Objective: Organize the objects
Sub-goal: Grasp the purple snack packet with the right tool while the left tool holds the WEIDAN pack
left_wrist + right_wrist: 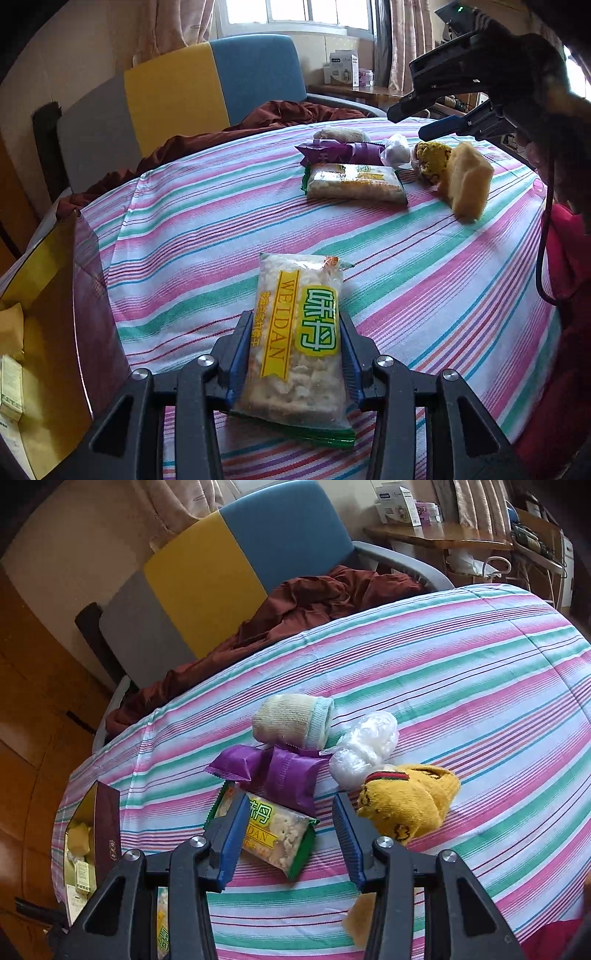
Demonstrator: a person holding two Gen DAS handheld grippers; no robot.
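- Near the purple packet [284, 775], which lies about in the middle of the striped surface [461, 686], we see most of the things gathered in one group.
- Just in front of the purple packet, and touching it, lies a clear snack packet [273, 830] with green ends and a yellow label.
- Behind the purple packet rests a pale rolled sock [291, 722], and to its right a crumpled clear plastic bag [364, 749].
- Further right of the purple packet, beside the plastic bag, lies a yellow sock [406, 805] with a red and green band.
- A beige block [467, 181] stands tilted to the right of the purple packet, past the yellow sock. We cannot tell what it is made of.
- The right tool [290, 805] hangs over the front edge of the purple packet. Its jaws stand apart and we see nothing gripped between them.
- The left tool [295, 321] is closed on a second snack packet [291, 369] of the same kind and grips its long sides. This packet is well apart from the purple packet, on the near side.
- A brown box [107, 823] with a yellow inside sits far left of the purple packet, at the edge of the surface, with some small things in it.
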